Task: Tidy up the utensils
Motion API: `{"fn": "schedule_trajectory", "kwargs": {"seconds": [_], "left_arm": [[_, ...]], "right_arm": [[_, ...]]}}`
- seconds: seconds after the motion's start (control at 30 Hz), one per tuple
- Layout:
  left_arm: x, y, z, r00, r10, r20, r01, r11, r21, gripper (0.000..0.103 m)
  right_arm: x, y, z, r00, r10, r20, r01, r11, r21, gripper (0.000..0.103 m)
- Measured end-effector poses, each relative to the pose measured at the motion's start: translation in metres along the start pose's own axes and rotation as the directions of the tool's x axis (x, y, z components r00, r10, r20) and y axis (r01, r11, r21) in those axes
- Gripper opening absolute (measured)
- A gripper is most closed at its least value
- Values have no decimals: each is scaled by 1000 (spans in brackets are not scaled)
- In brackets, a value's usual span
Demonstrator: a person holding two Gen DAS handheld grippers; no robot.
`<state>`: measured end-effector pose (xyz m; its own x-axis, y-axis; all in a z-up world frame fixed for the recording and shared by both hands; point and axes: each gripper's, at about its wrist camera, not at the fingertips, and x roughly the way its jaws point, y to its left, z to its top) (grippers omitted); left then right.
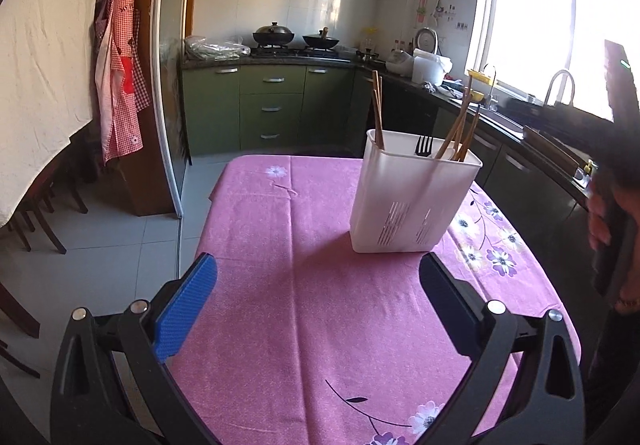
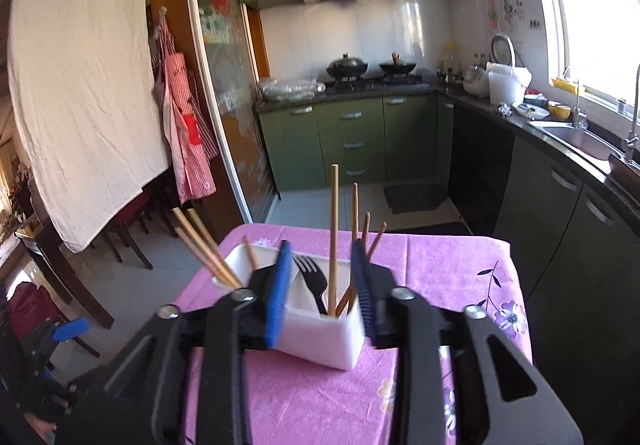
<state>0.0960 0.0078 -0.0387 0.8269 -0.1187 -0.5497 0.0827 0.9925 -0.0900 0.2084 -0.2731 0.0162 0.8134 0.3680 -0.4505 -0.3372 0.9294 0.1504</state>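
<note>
Chopsticks point(image 1: 378, 109) and a black fork point(image 1: 424, 146) stand in a white plastic utensil holder point(image 1: 412, 201), seen from the left wrist camera. The holder sits upright on a pink flowered tablecloth point(image 1: 304, 285), toward the far right part of the table. Two chopsticks lean in its left compartment, the fork's tines poke up near the middle, and more chopsticks fan out at the right end. The left gripper point(image 1: 318, 273) hangs low over the cloth with its jaws spread wide and nothing between them; the holder is just beyond its right finger. At the right edge a hand point(image 1: 612, 221) grips a dark handle.

From the right wrist camera, the right gripper point(image 2: 322, 257) hovers directly over the utensil holder point(image 2: 320, 333), its blue-padded fingers point(image 2: 278, 293) partly apart. Between them, lower down inside the holder, stand the black fork point(image 2: 310, 277) and one tall chopstick point(image 2: 333, 237), which rises almost vertical; neither pad presses on either. Further chopsticks lean behind the right finger, and a bundle angles out of the holder's left compartment point(image 2: 204, 249). The holder rests on the pink tablecloth point(image 2: 440, 269), with green kitchen cabinets point(image 2: 352, 141) beyond.
</note>
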Motion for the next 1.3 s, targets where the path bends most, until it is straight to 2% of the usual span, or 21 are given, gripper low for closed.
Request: {"fn": "schedule_trajectory", "kwargs": {"seconds": [0.1,0.17,0.23,0.27,0.4,0.5,0.6,0.9,1.3], "left_arm": [[0,0,-4,1000,-13,-11,13,1000,0,96],[0,-2,-7,1000,-18,-17,18,1000,4,96],[-2,-5,-11,1000,-16,-17,16,1000,15,96],[-3,-7,-12,1000,-14,-18,14,1000,20,96],[-13,-11,-19,1000,-10,-6,10,1000,29,96],[-23,-9,-24,1000,-3,7,3,1000,21,96],[-33,-8,-29,1000,4,14,-4,1000,14,96],[-54,-6,-39,1000,16,15,-16,1000,8,96],[-67,-4,-40,999,28,27,-28,1000,9,96]], "right_arm": [[-38,0,-38,998,-20,60,20,1000,9,56],[-56,-1,-61,996,-19,91,18,1000,20,82],[-75,-1,-89,991,-32,128,29,999,26,95],[-82,-2,-96,990,-41,135,38,999,25,99],[-109,2,-135,987,-81,139,79,997,16,98],[-124,7,-152,987,-94,127,93,996,10,99],[-144,15,-162,980,-130,151,133,991,-10,99],[-173,29,-163,968,-147,204,154,988,-18,99],[-178,35,-160,972,-137,191,144,989,-22,99]]}}
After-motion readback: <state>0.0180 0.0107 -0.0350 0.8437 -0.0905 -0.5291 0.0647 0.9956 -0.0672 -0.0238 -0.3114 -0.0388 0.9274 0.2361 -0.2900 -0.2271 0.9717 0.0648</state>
